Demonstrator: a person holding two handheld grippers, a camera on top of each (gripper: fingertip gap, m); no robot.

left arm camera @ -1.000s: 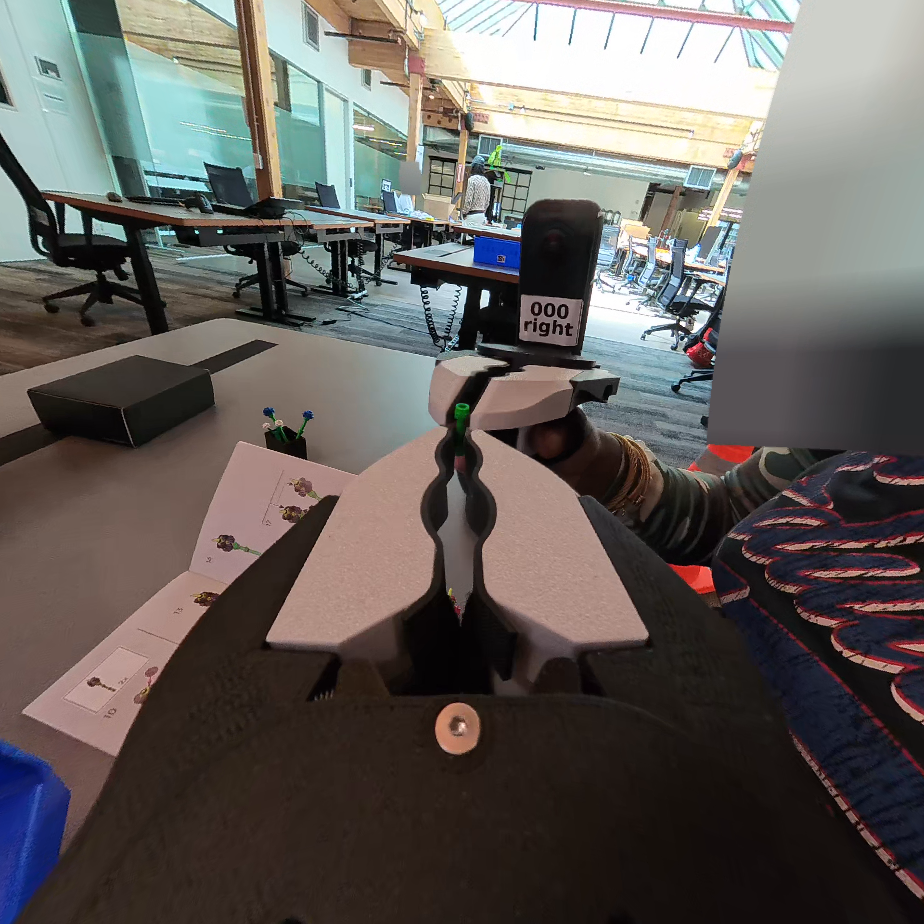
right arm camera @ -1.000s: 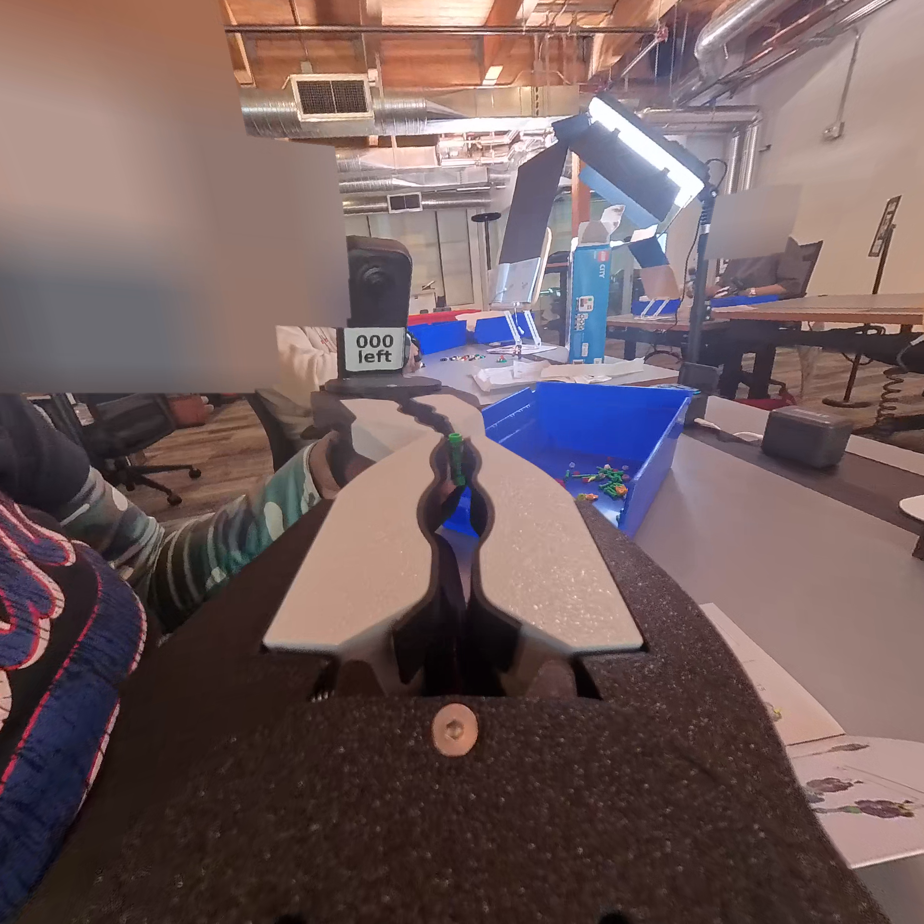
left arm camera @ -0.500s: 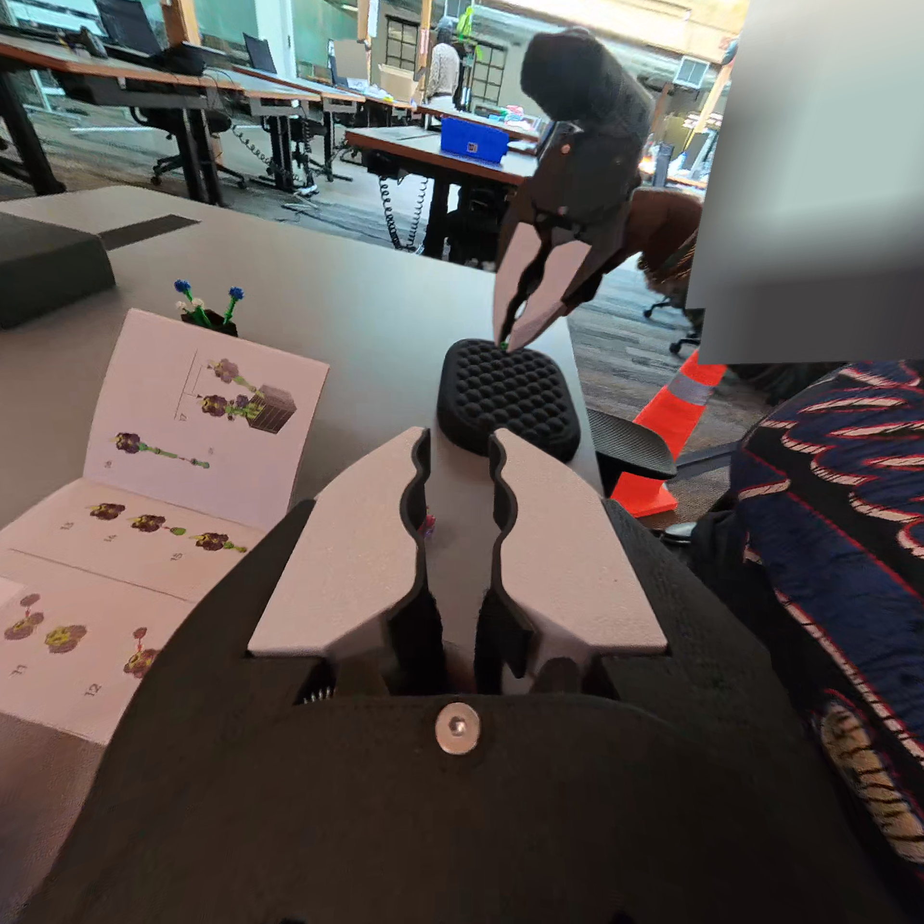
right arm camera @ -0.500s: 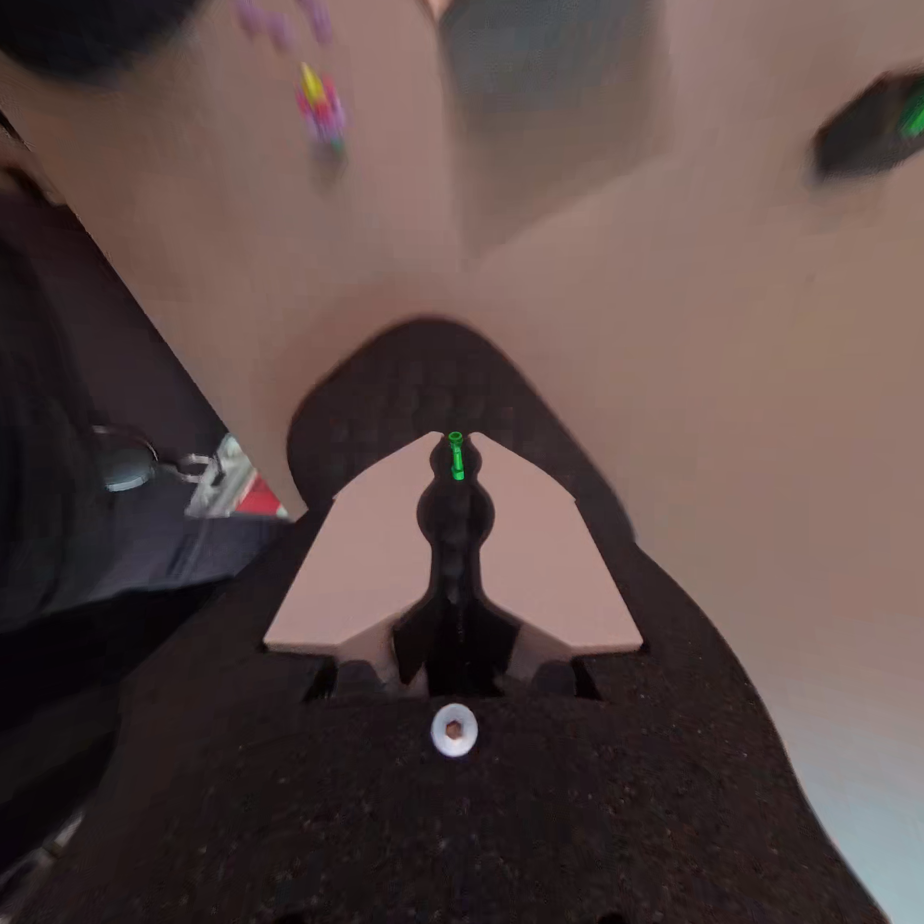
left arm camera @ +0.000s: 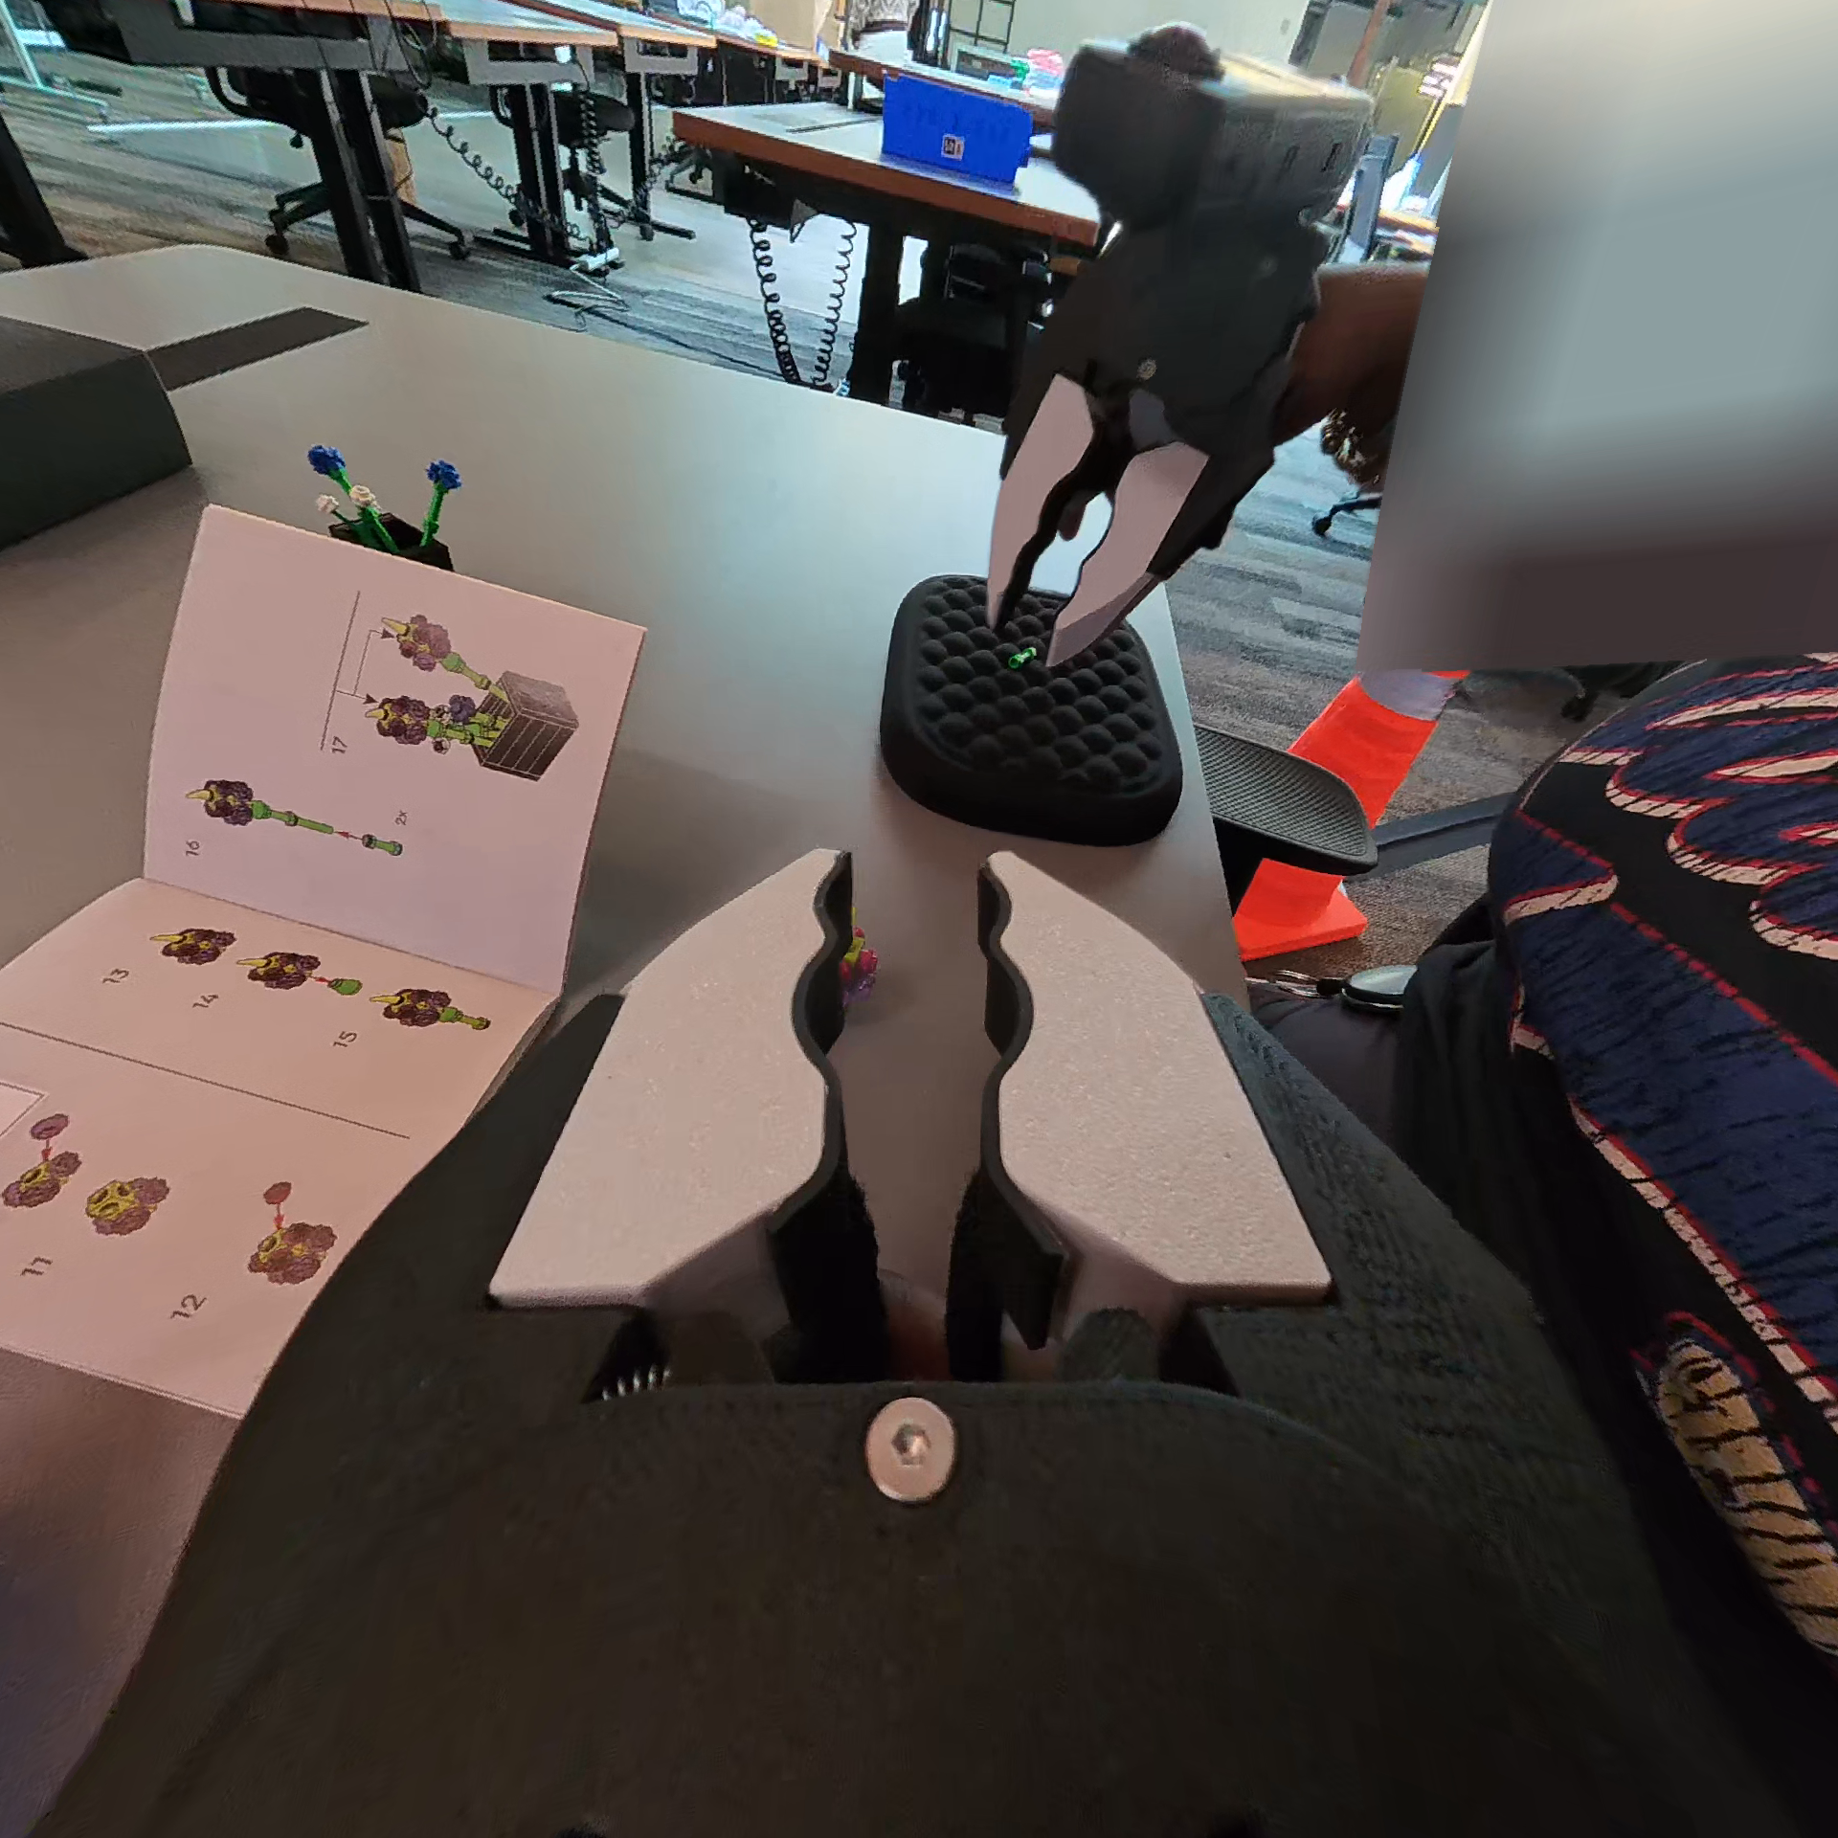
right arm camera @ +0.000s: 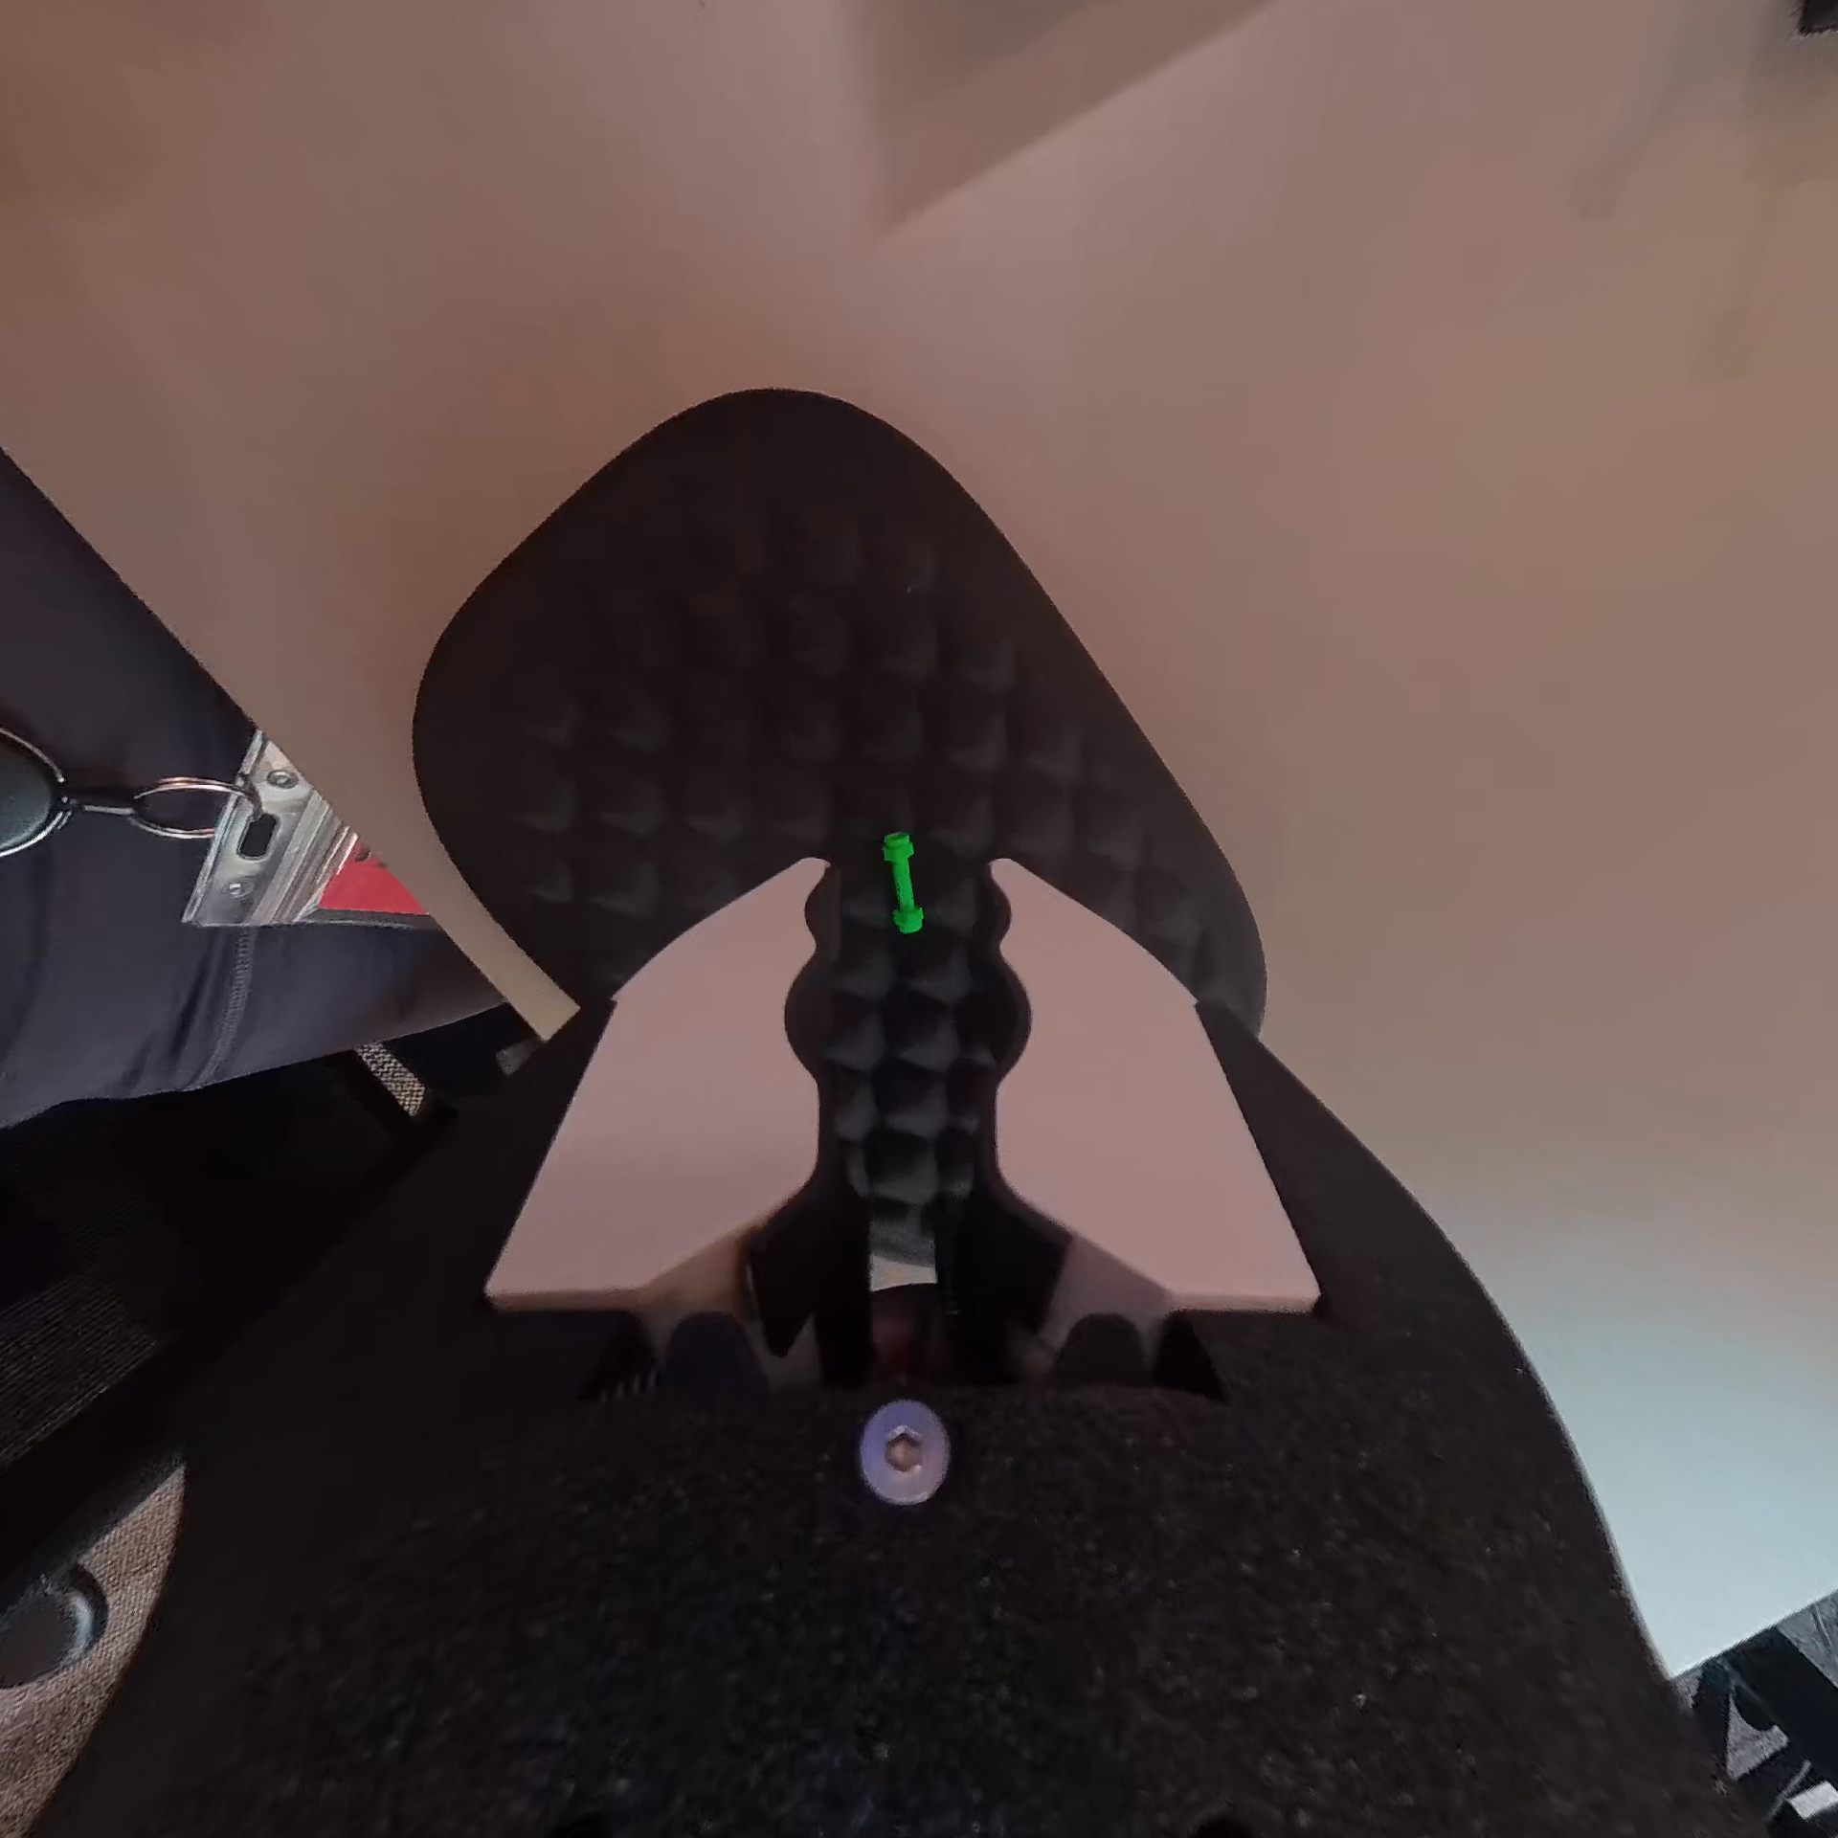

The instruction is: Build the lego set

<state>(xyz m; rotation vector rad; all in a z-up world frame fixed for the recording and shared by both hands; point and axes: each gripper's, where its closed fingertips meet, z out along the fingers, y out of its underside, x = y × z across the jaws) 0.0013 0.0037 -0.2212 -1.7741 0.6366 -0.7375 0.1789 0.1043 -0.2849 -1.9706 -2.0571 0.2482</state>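
A small green stem piece (right arm camera: 903, 883) lies loose on the black bumpy pad (right arm camera: 776, 646), between the parted fingers of my right gripper (right arm camera: 910, 865), which points down at it, open. In the left wrist view the stem (left arm camera: 1021, 656) lies on the pad (left arm camera: 1029, 756) under the right gripper (left arm camera: 1034, 627). My left gripper (left arm camera: 915, 865) is open and low over the grey table (left arm camera: 696, 517). A small purple, pink and yellow flower piece (left arm camera: 857, 970) lies between its fingers, close to the left finger.
An open instruction booklet (left arm camera: 348, 796) lies to the left. Behind it stands a black pot with blue flowers (left arm camera: 383, 507). A black box (left arm camera: 70, 418) sits far left. The table edge is just right of the pad, with a chair armrest (left arm camera: 1283, 796) and an orange cone (left arm camera: 1333, 796) beyond. The grippers' ends are close to 20 centimeters from one another.
Both grippers were shut together on the pieces in the air. The left one lowered and opened, leaving the flower piece on the table. The right one swung down to the pad and let go of the green stem.
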